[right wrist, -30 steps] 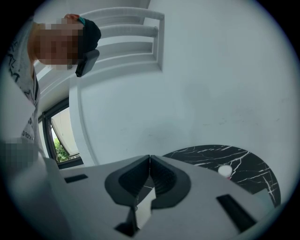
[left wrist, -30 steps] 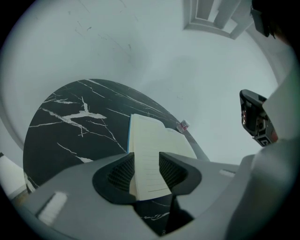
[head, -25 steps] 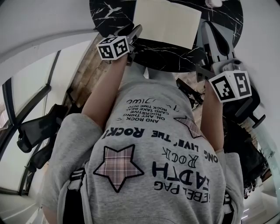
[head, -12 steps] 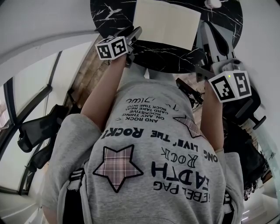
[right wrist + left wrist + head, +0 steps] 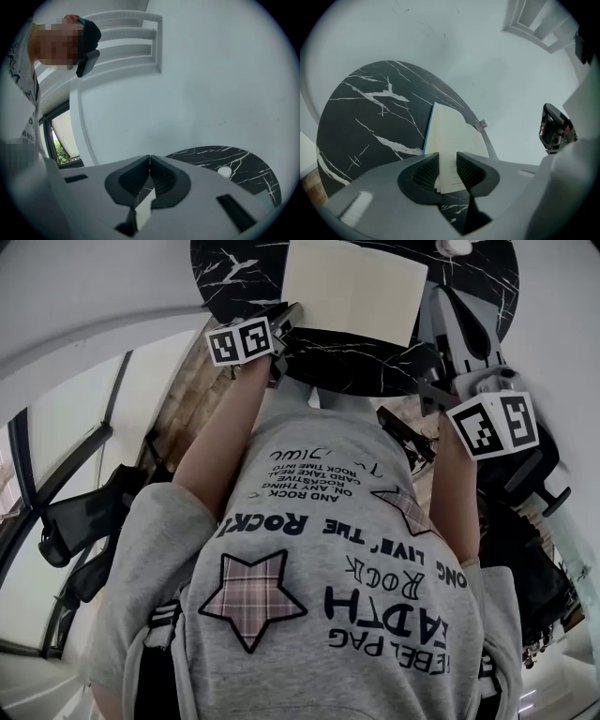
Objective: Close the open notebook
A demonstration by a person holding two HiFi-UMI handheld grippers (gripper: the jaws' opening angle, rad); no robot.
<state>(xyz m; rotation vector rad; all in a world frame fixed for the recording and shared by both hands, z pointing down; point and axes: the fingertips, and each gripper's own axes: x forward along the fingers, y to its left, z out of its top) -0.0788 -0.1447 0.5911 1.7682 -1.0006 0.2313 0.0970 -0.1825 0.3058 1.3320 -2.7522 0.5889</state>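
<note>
The open notebook lies with cream pages up on the round black marble table. My left gripper is at its near left corner. In the left gripper view its jaws straddle a stack of the notebook's pages beside the blue cover edge. They are closing, and I see no firm pinch. My right gripper hovers off the table's right rim, apart from the notebook. In the right gripper view its jaws meet with nothing between them.
A small white object sits at the table's far right, also seen in the right gripper view. White wall stands behind the table. A dark chair stands at lower left, and wooden floor shows below the table.
The left gripper's marker cube has rolled a little and edged toward the notebook's corner. The right gripper has not moved.
</note>
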